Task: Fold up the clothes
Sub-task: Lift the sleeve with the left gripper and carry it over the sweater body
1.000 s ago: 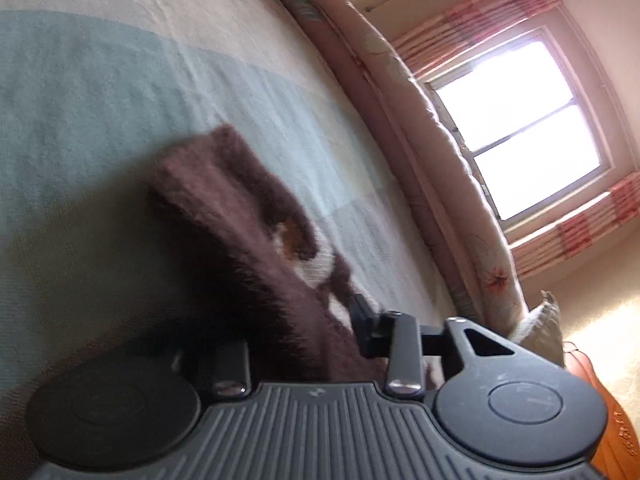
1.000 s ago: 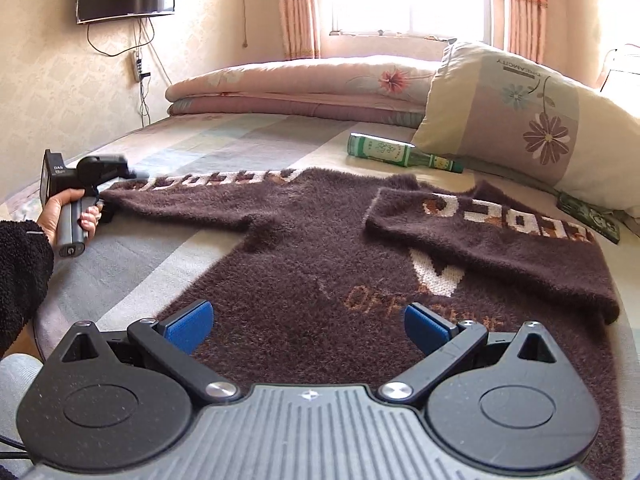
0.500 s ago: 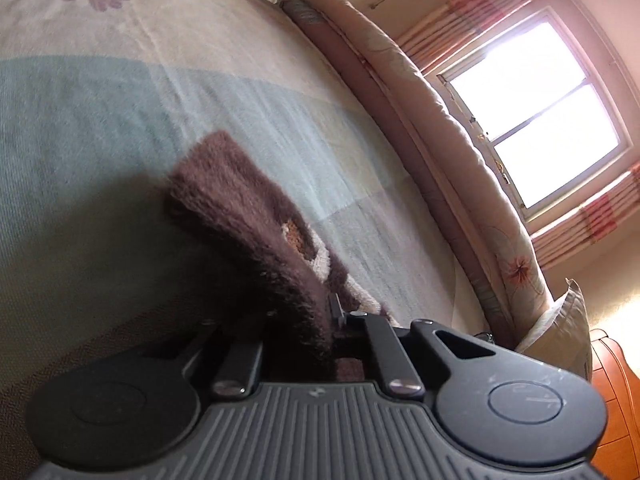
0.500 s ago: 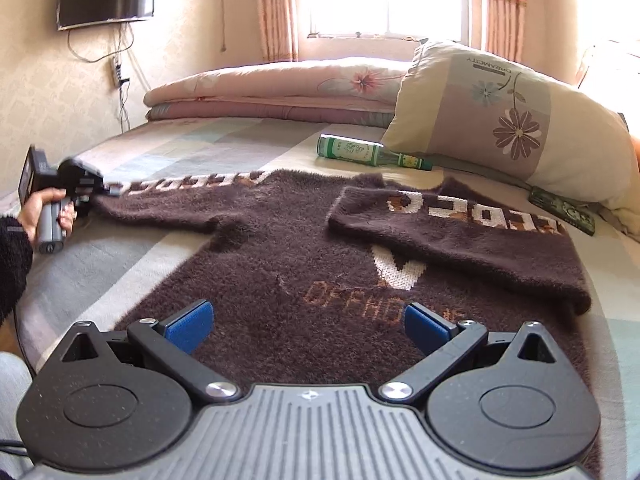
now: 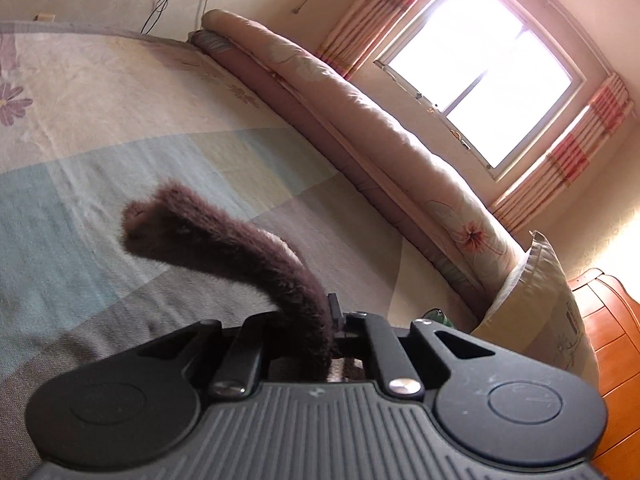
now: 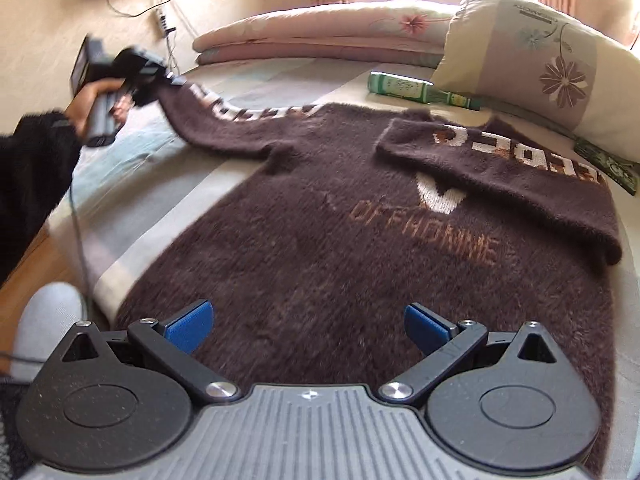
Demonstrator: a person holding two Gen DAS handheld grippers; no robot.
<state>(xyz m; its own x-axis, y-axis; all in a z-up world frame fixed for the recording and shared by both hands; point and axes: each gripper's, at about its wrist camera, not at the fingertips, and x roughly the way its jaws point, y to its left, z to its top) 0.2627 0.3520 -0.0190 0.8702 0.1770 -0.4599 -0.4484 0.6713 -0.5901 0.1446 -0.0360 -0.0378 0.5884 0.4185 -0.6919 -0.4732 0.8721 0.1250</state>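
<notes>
The left tool (image 6: 176, 80) pinches the sweater's sleeve (image 6: 224, 120) and holds it above the bed (image 5: 120, 120). The right tool (image 6: 306, 326) is wide, holding nothing, with the brown sweater (image 6: 340, 240) flat ahead of it.

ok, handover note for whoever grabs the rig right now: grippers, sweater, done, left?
Left gripper: shut on the cuff of the left sleeve, raised off the bed.
Right gripper: open, empty, over the sweater's hem.
Sweater: front up on the bed; green bottle and pillow beyond it.
Done: right sleeve folded across the chest.
Left: lay the left sleeve across, then fold the body.
</notes>
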